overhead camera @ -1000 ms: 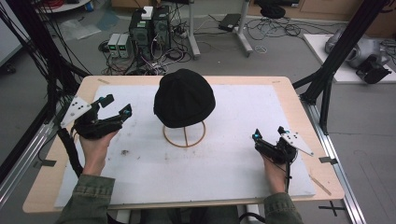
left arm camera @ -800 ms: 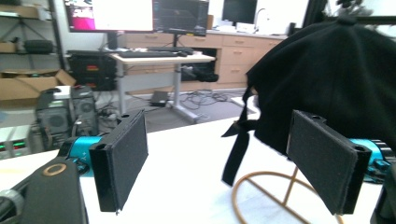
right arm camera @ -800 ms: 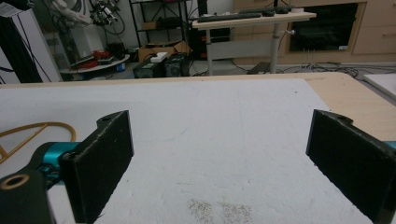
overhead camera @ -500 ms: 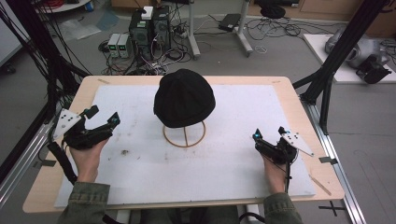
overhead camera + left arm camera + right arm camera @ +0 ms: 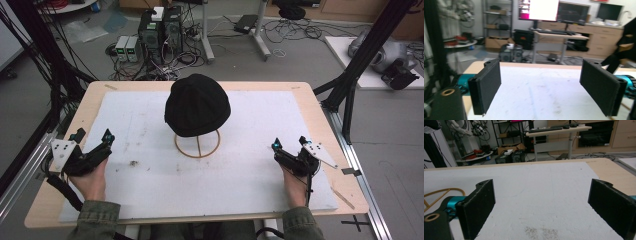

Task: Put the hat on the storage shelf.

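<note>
— While I scan from the left edge, what do you have there?

— On my feed from above, the left gripper (image 5: 92, 137) sits at the near left of the table (image 5: 320, 100), over the edge of the white mat (image 5: 260, 130); the person's left hand (image 5: 92, 180) holds it from behind; its jaws stand wide apart with nothing between them, and its own camera shows both black pads (image 5: 486, 87) spread with bare mat in the gap.

— And the middle?

— I see a black beanie (image 5: 197, 105) pulled over a stand, whose wooden ring base (image 5: 197, 145) rests on the mat, centred left to right and a bit toward the far side; a small dark smudge (image 5: 134, 162) marks the mat to the near left of the ring, well apart from both grippers.

— The right side?

— I have the right gripper (image 5: 288, 144) at the near right of the mat, held by the right hand (image 5: 295, 182); its jaws are released too, wide open and empty; its own view shows open mat ahead, with an arc of the ring base (image 5: 441, 195) at the far left and a faint speckled patch (image 5: 541, 231) on the mat just beyond the pads.
</note>
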`<state>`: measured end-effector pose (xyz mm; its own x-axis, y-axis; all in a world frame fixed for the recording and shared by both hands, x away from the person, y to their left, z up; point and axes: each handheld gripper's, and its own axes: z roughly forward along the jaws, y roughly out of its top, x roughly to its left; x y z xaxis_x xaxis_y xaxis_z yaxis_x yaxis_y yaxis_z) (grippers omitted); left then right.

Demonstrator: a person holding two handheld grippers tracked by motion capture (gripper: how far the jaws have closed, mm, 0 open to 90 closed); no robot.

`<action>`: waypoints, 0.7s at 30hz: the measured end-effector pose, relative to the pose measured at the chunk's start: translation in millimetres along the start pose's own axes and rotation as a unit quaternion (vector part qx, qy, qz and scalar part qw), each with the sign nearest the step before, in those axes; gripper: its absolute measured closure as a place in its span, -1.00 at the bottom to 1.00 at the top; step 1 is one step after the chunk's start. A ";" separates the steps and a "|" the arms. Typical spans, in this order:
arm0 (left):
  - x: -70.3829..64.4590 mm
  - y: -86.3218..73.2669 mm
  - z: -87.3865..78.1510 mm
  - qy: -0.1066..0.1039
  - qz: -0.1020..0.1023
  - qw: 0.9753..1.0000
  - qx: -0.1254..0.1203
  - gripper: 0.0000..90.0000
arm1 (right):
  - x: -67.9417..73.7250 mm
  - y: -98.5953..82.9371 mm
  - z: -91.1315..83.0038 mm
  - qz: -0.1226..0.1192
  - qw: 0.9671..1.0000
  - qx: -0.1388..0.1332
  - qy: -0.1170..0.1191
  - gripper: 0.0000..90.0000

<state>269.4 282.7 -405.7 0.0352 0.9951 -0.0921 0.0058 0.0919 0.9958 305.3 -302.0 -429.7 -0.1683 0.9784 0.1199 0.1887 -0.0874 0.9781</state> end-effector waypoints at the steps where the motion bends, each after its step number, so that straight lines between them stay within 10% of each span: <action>1: 0.7 -3.3 -2.1 0.006 0.003 1.000 0.000 -0.61 | -0.1 0.0 -0.3 -0.002 1.000 0.000 -0.001 -0.86; 12: 10.6 -25.4 -15.9 0.076 0.026 0.997 0.018 -0.61 | 4.9 -0.1 -8.0 -0.016 0.999 -0.027 -0.026 -0.85; 21: 11.5 -27.5 -15.9 0.074 0.025 0.997 0.019 -0.60 | -1.7 -4.2 -11.7 0.022 0.998 -0.035 -0.038 -0.85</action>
<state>253.8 292.3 -434.2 -0.1121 0.9930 -0.0377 0.0458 0.0431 0.9980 293.5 -305.5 -431.9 -0.0862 0.9845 0.1530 0.1255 -0.1416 0.9819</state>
